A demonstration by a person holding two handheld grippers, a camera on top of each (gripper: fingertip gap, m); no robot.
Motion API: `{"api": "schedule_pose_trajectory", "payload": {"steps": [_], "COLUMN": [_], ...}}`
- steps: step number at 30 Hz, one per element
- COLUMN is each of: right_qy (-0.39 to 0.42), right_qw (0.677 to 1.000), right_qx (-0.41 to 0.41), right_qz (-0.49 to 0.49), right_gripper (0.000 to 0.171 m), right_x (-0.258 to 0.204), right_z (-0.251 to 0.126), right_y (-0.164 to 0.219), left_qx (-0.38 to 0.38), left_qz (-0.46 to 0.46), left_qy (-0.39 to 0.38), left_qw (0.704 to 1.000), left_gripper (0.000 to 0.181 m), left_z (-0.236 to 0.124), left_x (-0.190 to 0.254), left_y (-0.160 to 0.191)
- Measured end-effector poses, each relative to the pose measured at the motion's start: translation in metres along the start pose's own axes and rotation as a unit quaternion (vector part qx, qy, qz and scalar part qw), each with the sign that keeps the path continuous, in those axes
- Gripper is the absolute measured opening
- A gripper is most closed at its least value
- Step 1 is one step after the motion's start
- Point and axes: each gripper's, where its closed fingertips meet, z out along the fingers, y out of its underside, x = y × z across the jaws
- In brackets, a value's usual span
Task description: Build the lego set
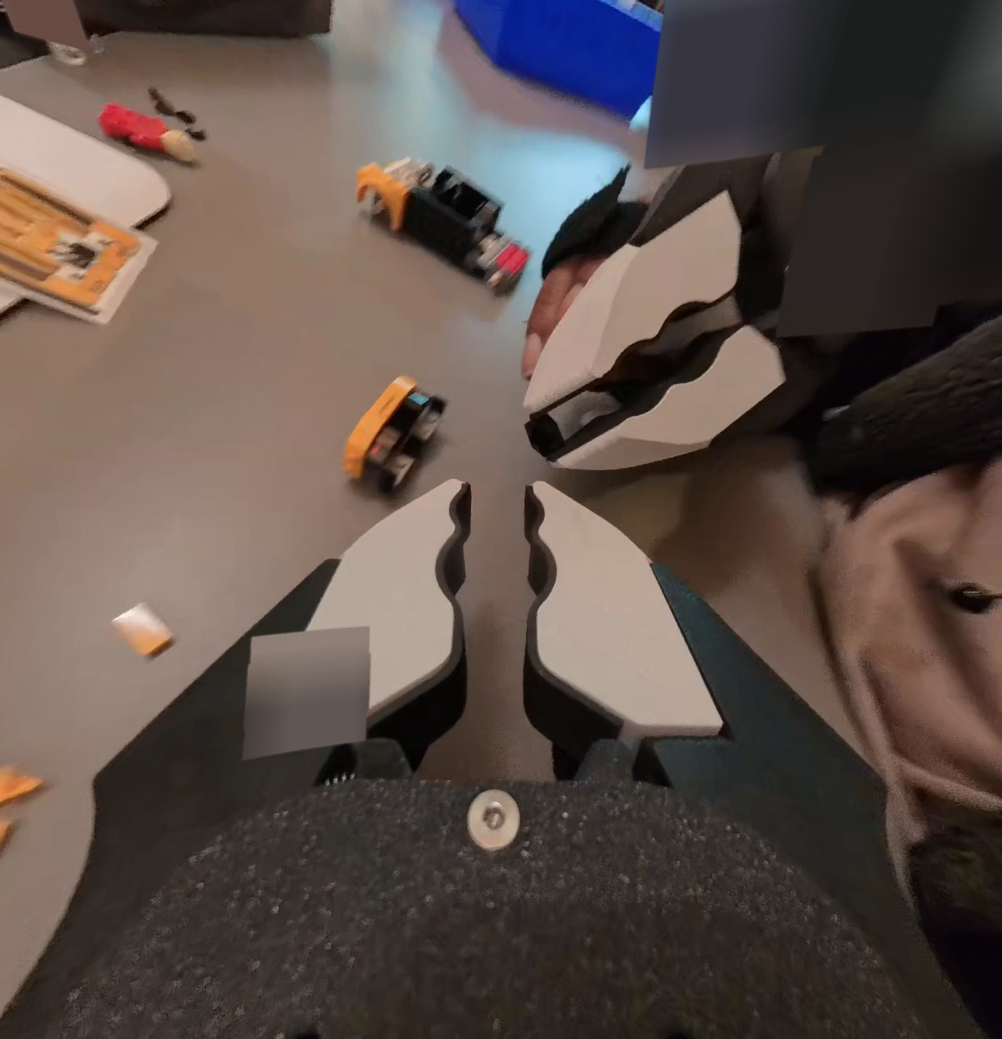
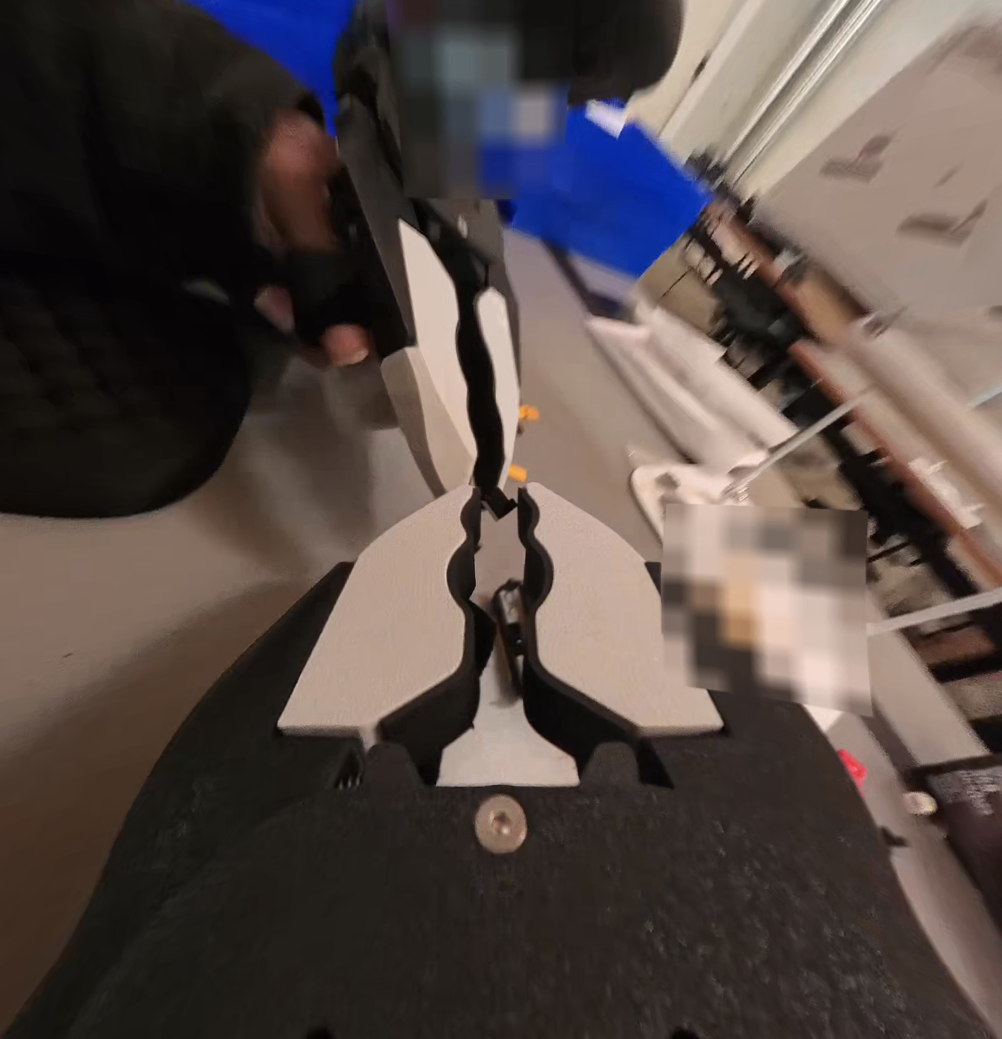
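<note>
Left wrist view: left gripper [image 1: 497, 495] spread, empty, above table [image 1: 251, 348]; small lego chunk [image 1: 391, 433] just ahead, larger chassis [image 1: 448, 222] beyond. Light, rigid, snap-apart; grasp by flat sides. Open room leftward. Right wrist view: right gripper [image 2: 498, 497] narrowly parted; black piece [image 2: 510, 618] between, grip uncertain.

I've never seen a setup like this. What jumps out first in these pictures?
The big grey-and-black left gripper fills the lower middle of its view, its jaws apart over the grey table. To its upper right the right gripper points toward it, pinching a small black piece. Beyond lie two orange-and-black lego builds, with an instruction booklet at far left.
</note>
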Motion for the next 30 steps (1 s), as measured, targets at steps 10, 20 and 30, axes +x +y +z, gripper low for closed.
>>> {"api": "schedule_pose_trajectory", "payload": {"steps": [10,20,30], "right_qy": [0.074,0.075,0.069], "right_qw": [0.991,0.989,0.988], "right_qx": [0.075,0.076,0.074], "right_qz": [-0.080,-0.106,-0.116], "right_gripper": [0.012,0.012,0.011], "right_x": [0.010,0.003,-0.001], "right_z": [-0.020,-0.020,-0.019], "right_y": [-0.027,-0.027,-0.024], "left_qx": [0.105,0.138,0.132], "left_qz": [-0.043,-0.089,-0.080], "left_qy": [0.158,0.175,0.161], "left_qw": [0.981,0.971,0.975], "left_gripper": [0.017,0.012,0.000], "left_z": [-0.013,-0.013,-0.017], "left_x": [0.045,0.042,0.037], "left_y": [-0.033,-0.041,-0.040]}}
